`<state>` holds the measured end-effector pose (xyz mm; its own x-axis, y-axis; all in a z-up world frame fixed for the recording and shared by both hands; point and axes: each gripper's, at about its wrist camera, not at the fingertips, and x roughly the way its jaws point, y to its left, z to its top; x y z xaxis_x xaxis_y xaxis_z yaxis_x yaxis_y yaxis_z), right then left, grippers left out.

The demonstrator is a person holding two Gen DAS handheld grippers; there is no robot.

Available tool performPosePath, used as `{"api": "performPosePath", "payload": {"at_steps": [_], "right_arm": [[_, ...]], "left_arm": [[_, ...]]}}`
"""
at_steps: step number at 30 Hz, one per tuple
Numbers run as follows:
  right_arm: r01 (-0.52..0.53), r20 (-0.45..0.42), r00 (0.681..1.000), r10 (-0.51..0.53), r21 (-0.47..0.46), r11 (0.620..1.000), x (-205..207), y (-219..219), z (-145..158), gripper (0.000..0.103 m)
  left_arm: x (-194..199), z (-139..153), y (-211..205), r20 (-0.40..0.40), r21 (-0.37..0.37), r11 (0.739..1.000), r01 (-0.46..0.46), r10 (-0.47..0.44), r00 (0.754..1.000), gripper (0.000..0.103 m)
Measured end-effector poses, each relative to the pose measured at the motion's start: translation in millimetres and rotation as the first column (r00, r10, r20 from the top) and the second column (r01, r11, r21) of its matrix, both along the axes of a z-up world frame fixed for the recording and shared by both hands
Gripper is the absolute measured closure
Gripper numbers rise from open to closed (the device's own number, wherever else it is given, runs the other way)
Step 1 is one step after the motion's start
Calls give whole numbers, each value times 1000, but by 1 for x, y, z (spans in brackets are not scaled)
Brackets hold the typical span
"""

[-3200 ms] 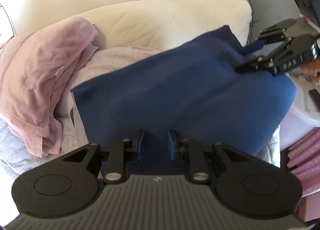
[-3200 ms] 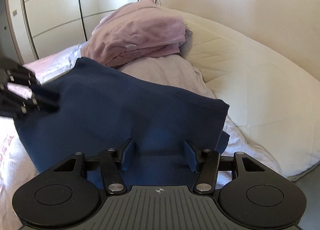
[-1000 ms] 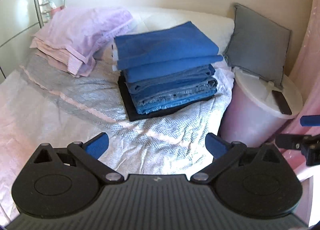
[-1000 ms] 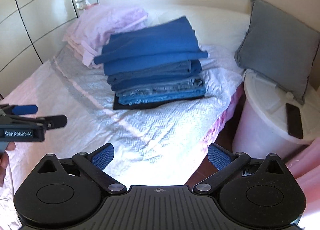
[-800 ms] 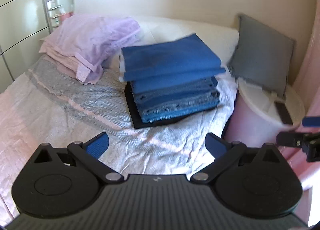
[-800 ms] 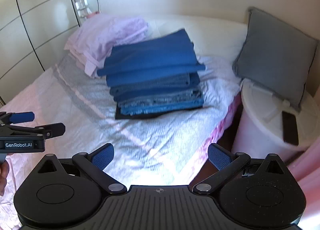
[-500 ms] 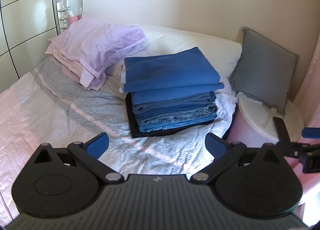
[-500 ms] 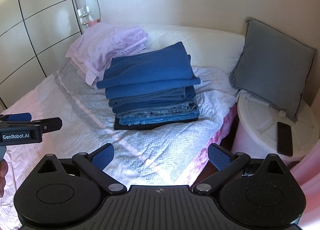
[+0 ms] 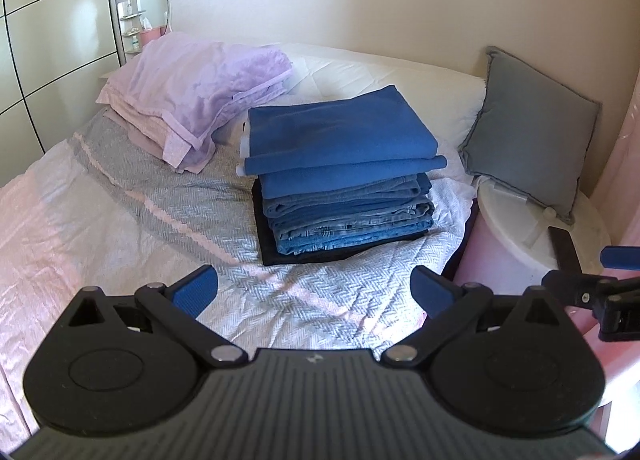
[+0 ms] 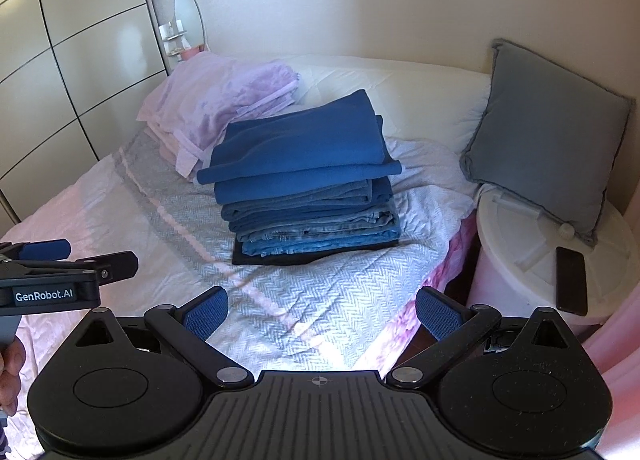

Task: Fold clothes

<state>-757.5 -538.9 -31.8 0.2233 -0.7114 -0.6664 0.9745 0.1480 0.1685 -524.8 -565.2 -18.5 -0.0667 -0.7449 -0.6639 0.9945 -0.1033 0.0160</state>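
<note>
Folded stack, blue garments [image 9: 340,176]: on the bed [image 9: 120,220], at 12 o'clock from both tongs, well apart, long axis 9-to-3. Left tongs [image 9: 314,286]: spread, empty. Right tongs [image 10: 322,310]: spread, empty; neither evidently nearer. Lilac pile [image 9: 200,88] at 11 o'clock appears unfolded, likely next.

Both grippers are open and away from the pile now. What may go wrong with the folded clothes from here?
1. The blue top piece overhangs the jeans below it toward the front and left, so it may slide off if the bed is bumped.
2. The stack stands near the bed's right edge; if it tips that way, clothes may fall toward the white bin.
3. The lilac pile leans close to the stack, and pulling from it may drag the blue piece.
</note>
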Motion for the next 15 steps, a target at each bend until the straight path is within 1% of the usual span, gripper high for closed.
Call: {"api": "performPosePath", "payload": {"at_steps": [15], "right_arm": [[-15, -20, 1000, 15, 30, 999, 8, -3, -6, 1]], "left_arm": [[1, -8, 0, 18, 17, 1000, -10, 9, 1000, 2]]}}
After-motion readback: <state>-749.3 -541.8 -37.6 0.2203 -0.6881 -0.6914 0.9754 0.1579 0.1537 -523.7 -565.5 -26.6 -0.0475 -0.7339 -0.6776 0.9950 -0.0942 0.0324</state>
